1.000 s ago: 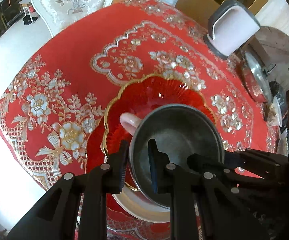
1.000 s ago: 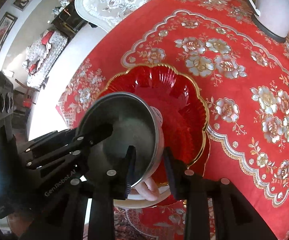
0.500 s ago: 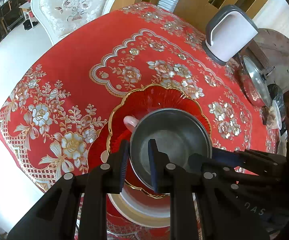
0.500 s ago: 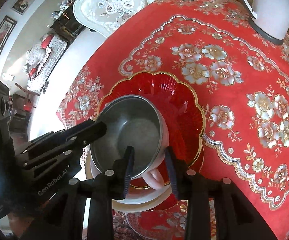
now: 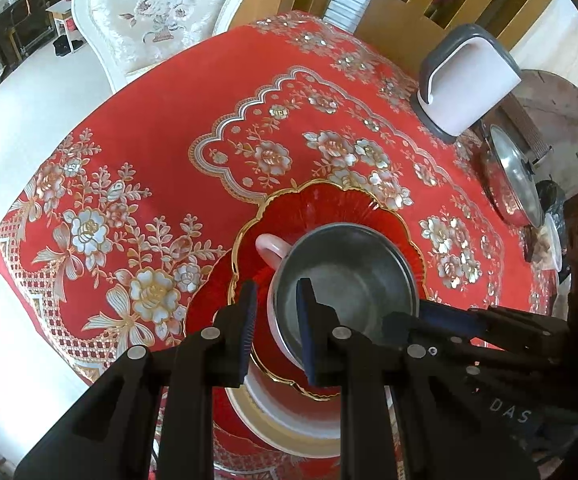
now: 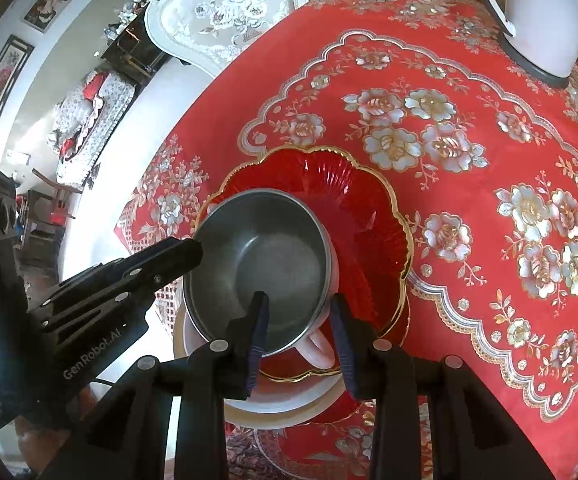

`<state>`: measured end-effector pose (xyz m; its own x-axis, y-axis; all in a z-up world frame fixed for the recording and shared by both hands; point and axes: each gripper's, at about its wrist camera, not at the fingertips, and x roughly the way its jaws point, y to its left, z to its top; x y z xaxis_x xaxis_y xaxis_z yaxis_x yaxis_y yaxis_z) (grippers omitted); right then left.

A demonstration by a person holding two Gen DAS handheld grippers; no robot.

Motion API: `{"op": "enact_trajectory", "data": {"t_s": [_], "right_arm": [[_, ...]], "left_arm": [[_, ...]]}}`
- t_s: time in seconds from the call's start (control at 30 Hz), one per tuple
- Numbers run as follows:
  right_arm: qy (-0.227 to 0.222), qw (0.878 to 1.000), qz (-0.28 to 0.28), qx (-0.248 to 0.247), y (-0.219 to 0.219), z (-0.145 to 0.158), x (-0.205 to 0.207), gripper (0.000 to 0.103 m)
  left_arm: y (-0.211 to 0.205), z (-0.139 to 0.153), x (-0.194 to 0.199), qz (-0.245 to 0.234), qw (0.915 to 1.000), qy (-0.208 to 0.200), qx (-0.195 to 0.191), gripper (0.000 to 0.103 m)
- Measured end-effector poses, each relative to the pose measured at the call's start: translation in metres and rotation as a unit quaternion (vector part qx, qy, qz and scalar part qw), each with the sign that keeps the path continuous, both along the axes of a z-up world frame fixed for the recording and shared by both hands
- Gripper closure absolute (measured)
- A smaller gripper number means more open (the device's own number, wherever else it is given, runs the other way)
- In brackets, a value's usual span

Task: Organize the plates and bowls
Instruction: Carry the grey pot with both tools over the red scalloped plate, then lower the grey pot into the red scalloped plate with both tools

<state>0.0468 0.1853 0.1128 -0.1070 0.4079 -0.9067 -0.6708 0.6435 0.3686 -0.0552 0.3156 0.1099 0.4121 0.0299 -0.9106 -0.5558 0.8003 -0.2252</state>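
Your left gripper (image 5: 275, 320) and right gripper (image 6: 299, 326) each pinch the rim of the empty steel bowl (image 5: 345, 276), which sits in the red scalloped plate (image 5: 329, 204) stacked on a cream plate (image 5: 289, 424) over the red tablecloth (image 5: 161, 128).

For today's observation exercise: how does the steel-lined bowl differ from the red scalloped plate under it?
The bowl is deep, plain grey metal inside with a pink outer wall and handles; the red plate is shallow, ribbed and translucent with a gold scalloped rim. The bowl is narrower and straddled by both grippers' fingers, left gripper and right gripper; nothing grips the plate. Both belong to one stack.
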Motion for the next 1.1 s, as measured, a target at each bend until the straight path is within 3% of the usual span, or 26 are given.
{"op": "enact_trajectory", "data": {"t_s": [0.5, 0.8, 1.1], "right_arm": [[0.002, 1.0, -0.003, -0.004, -0.001, -0.004, 0.002, 0.068], [0.022, 0.999, 0.014, -0.021, 0.004, -0.022, -0.01, 0.061], [0.031, 0.999, 0.018, -0.024, 0.006, -0.028, -0.01, 0.055]], "left_arm": [[-0.002, -0.001, 0.001, 0.0, 1.0, 0.005, 0.005, 0.087], [-0.006, -0.012, -0.001, -0.001, 0.9999, 0.016, -0.001, 0.087], [0.014, 0.002, 0.001, 0.009, 0.9999, -0.003, 0.005, 0.085]]}}
